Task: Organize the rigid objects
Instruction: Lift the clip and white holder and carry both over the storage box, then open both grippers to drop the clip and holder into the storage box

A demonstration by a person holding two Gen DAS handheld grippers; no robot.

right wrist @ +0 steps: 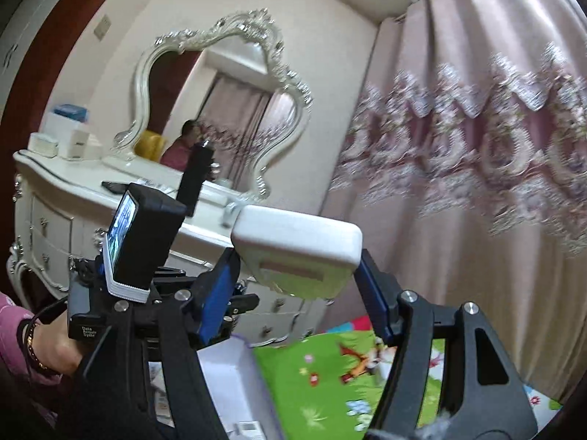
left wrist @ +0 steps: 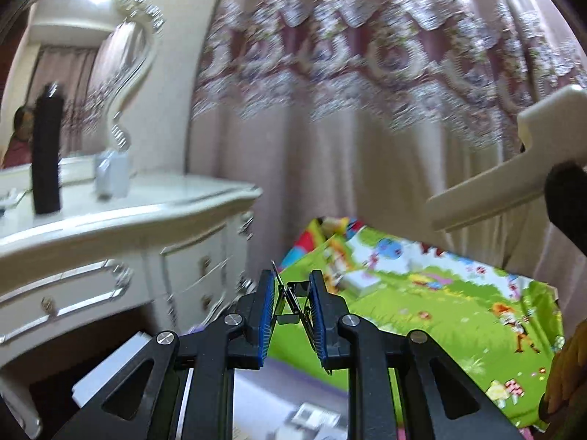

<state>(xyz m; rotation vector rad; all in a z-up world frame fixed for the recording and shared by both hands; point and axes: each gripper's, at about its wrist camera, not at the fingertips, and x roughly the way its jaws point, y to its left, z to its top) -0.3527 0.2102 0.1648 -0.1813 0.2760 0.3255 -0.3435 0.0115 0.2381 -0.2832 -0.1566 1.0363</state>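
Between the right gripper's (right wrist: pixel 297 286) blue pads sits a white rounded box (right wrist: pixel 297 247), long axis crosswise from 9 to 3 o'clock, jaws about half spread and clamped on its sides. The left gripper (left wrist: pixel 291 306) is pinched fully onto a black binder clip (left wrist: pixel 293 302), wire handles pointing toward 11 o'clock. A cream dresser (left wrist: pixel 121 216) edge lies at 9 o'clock; the green play mat (left wrist: pixel 422 293) is open ahead.

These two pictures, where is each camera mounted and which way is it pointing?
Left wrist: sits on the left gripper, looking along its fingers, shut on a binder clip, toward curtain and dresser.
Right wrist: sits on the right gripper, which holds a white block; the person's hand shows.
Shared: dresser, mirror, curtain, green play mat, white block.
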